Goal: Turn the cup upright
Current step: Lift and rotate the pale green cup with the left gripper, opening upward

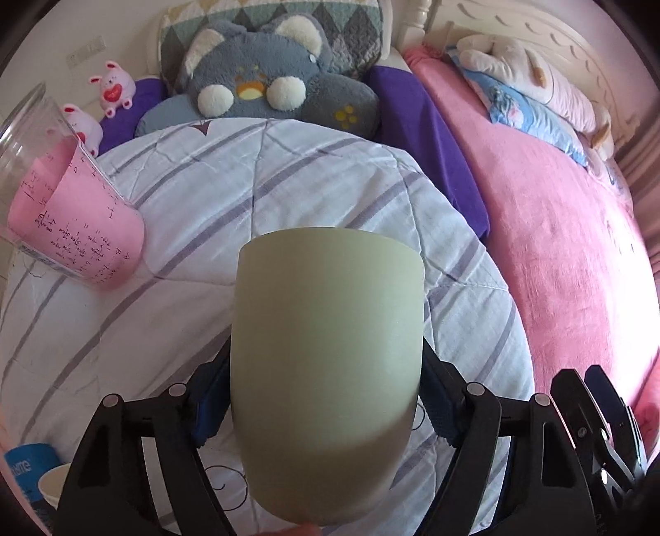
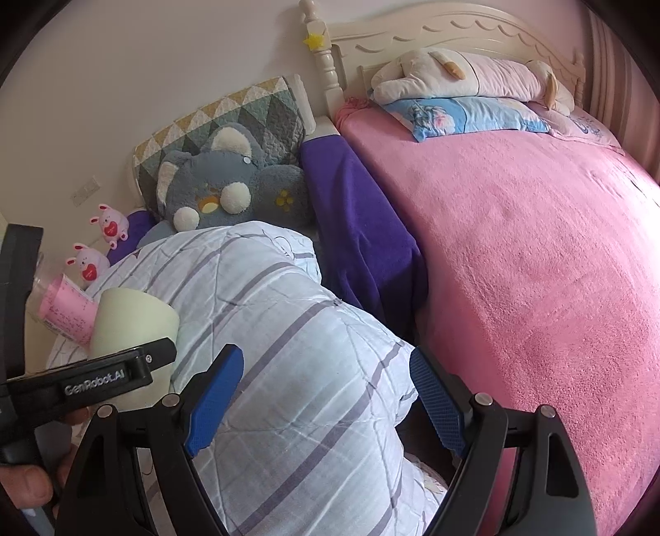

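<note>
Left gripper point(image 1: 326, 408): blue pads pressed on both sides of a pale green cup point(image 1: 328, 371), pinching it. Cup fills centre of left wrist view, held above a striped white-and-lavender quilt point(image 1: 288, 185). Cup matte, plain, no handle seen; narrower rounded end near camera, wider end pointing away. Whether that far end is open cannot be told.

Right gripper point(image 2: 326, 406): fingers spread wide, nothing between them, hovering over the same quilt point(image 2: 288, 371). In this view the cup point(image 2: 132, 321) shows at far left, beside the black body of the left gripper point(image 2: 82, 383).

Just beyond the cup, a clear plastic jar point(image 1: 62, 206) lies tilted on the quilt's edge, pink written paper curled inside.

Farther out: grey plush cushion point(image 1: 268, 82) against a patchwork pillow point(image 2: 247, 111); two small pink bunny toys point(image 2: 109, 224) by the wall. Purple blanket point(image 2: 359, 239) between quilt and pink bedspread point(image 2: 536, 268). Cream carved headboard point(image 2: 453, 29), long plush animal point(image 2: 453, 74) on a blue pillow point(image 2: 462, 113).
</note>
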`<state>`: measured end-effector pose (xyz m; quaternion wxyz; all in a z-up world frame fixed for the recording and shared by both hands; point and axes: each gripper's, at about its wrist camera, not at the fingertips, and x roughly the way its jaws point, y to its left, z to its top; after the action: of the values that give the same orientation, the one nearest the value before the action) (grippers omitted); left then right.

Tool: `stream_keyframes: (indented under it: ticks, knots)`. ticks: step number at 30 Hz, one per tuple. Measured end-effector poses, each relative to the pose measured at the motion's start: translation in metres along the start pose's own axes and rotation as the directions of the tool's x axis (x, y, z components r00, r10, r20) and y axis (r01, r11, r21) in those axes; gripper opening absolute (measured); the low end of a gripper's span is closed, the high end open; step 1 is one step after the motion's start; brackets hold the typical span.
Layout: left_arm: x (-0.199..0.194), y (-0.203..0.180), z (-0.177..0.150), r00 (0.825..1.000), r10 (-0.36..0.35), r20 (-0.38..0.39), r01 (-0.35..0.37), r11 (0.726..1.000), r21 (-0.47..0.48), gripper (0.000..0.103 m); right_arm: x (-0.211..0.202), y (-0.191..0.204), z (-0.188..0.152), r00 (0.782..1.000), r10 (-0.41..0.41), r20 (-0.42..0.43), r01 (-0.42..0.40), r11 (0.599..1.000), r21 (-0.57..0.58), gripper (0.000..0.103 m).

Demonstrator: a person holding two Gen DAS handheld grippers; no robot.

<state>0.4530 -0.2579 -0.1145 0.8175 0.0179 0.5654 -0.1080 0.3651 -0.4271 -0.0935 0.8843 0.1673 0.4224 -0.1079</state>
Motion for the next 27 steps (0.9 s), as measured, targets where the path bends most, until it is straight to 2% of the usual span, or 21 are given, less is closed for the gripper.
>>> stream_keyframes:
  ticks: [6, 8, 11, 13, 14, 15, 17, 18, 20, 22, 24, 25, 27]
  knots:
    - [-0.004, 0.004, -0.001, 0.999, -0.024, 0.022, 0.024, 1.000, 0.003, 0.079, -0.004, -0.004, 0.000, 1.000, -0.003, 0.005, 0.003, 1.000, 0.010, 0.084]
    - [-0.010, 0.004, -0.002, 0.998, -0.023, 0.052, 0.022, 1.000, 0.017, 0.079, -0.004, -0.004, -0.001, 1.000, -0.002, 0.005, 0.002, 1.000, 0.011, 0.084]
    - [-0.026, 0.000, -0.005, 0.988, -0.010, 0.153, 0.002, 0.999, 0.054, 0.079, -0.006, -0.002, -0.003, 1.000, 0.005, 0.006, -0.005, 1.000, 0.010, 0.084]
    - [-0.039, -0.002, -0.008, 0.969, 0.008, 0.247, -0.024, 0.998, 0.063, 0.079, -0.008, 0.000, -0.005, 1.000, 0.008, 0.005, -0.008, 1.000, 0.006, 0.084]
    - [-0.045, -0.002, -0.009, 0.955, 0.015, 0.295, -0.035, 0.997, 0.062, 0.079, -0.010, 0.001, -0.006, 1.000, 0.010, 0.006, -0.010, 1.000, 0.005, 0.084]
    - [-0.051, -0.002, -0.013, 0.931, 0.040, 0.363, -0.064, 0.996, 0.057, 0.079, -0.012, 0.002, -0.007, 1.000, 0.012, 0.009, -0.012, 1.000, 0.005, 0.084]
    - [-0.055, 0.000, -0.018, 0.892, 0.074, 0.446, -0.098, 0.995, 0.032, 0.079, -0.014, 0.003, -0.008, 1.000, 0.012, 0.012, -0.012, 1.000, 0.005, 0.084]
    - [-0.054, 0.001, -0.023, 0.866, 0.090, 0.493, -0.107, 0.994, 0.008, 0.079, -0.016, 0.003, -0.009, 1.000, 0.015, 0.014, -0.015, 1.000, 0.005, 0.084]
    - [-0.051, 0.007, -0.032, 0.826, 0.111, 0.552, -0.107, 0.993, -0.040, 0.079, -0.018, 0.003, -0.012, 1.000, 0.015, 0.017, -0.015, 1.000, 0.005, 0.084]
    - [-0.050, 0.013, -0.042, 0.775, 0.130, 0.619, -0.095, 0.992, -0.088, 0.079, -0.019, 0.003, -0.014, 1.000, 0.014, 0.014, -0.014, 1.000, 0.003, 0.084]
    - [-0.051, 0.015, -0.054, 0.708, 0.159, 0.688, -0.115, 0.987, -0.110, 0.079, -0.020, 0.001, -0.017, 1.000, 0.010, 0.010, -0.010, 1.000, 0.001, 0.084]
    - [-0.052, 0.014, -0.056, 0.692, 0.167, 0.703, -0.122, 0.986, -0.114, 0.079, -0.021, 0.000, -0.019, 1.000, 0.008, 0.010, -0.008, 1.000, 0.001, 0.084]
    - [-0.053, 0.015, -0.053, 0.700, 0.149, 0.699, -0.114, 0.989, -0.097, 0.079, -0.023, -0.003, -0.021, 1.000, 0.004, 0.006, -0.004, 1.000, 0.006, 0.084]
